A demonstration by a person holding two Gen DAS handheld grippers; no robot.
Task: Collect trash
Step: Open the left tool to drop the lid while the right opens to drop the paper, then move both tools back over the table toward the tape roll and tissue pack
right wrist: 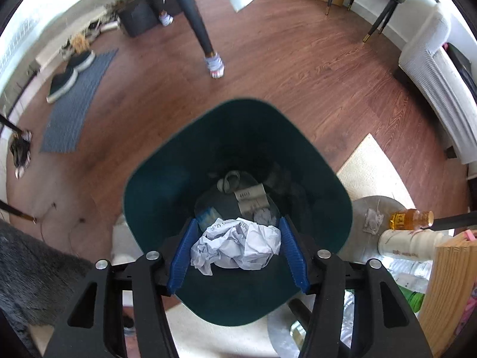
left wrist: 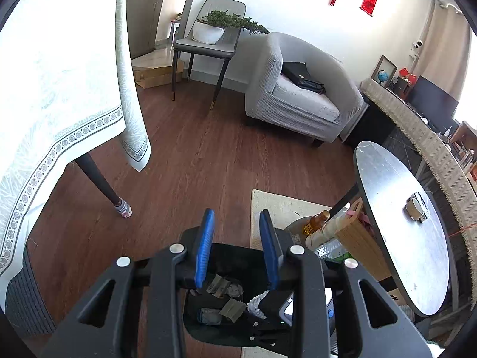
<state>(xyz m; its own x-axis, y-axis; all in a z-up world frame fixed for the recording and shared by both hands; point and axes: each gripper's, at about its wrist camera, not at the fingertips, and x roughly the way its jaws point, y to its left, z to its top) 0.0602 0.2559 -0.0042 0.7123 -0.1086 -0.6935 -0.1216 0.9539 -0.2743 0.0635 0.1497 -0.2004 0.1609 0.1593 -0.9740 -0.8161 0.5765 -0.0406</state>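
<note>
Right wrist view: right hand-held gripper point(right wrist: 237, 250) straddles the paper wad point(right wrist: 238, 246) above the bin point(right wrist: 155, 191), jaws spread. Caught on a pad, the wad could miss toward 6 o'clock. Left hand-held gripper point(left wrist: 237, 247) is part-open, empty.

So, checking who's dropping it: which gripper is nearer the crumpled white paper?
Right. The right gripper has the crumpled white paper between its fingers over the bin; the left gripper hangs empty above.

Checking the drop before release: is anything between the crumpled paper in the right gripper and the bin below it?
Nothing visible. The crumpled paper sits between the right gripper's fingers, directly over the open dark green bin, which holds only earlier trash at its bottom.
</note>
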